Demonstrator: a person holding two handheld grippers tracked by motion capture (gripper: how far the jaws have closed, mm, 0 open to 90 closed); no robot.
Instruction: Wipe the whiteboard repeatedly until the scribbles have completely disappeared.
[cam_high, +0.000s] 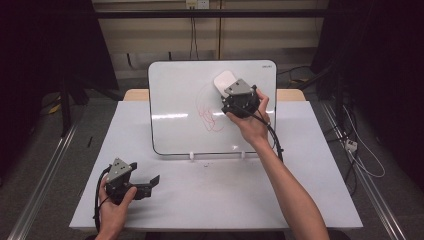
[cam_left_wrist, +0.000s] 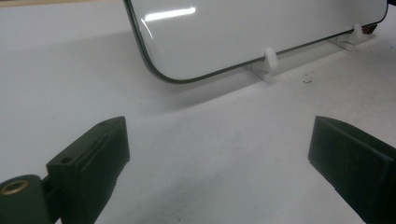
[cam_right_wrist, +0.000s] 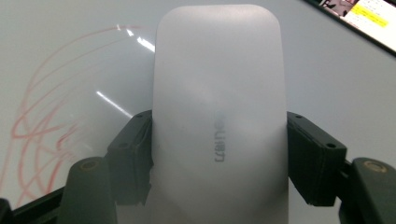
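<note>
Eraser at the whiteboard

My right tool (cam_high: 231, 89) is clamped on the whiteboard eraser (cam_right_wrist: 219, 116), long axis ahead; red scribbles (cam_high: 210, 116) lie just below-left. Left tool (cam_high: 150, 182) rests apart on the counter (cam_high: 225, 200).

whiteboard (cam_high: 185, 110) glossy, smooth, glare streaks. eraser (cam_right_wrist: 219, 116) matt white plastic. jaws matt black plastic. table (cam_high: 210, 200) matt white, smooth.
</note>
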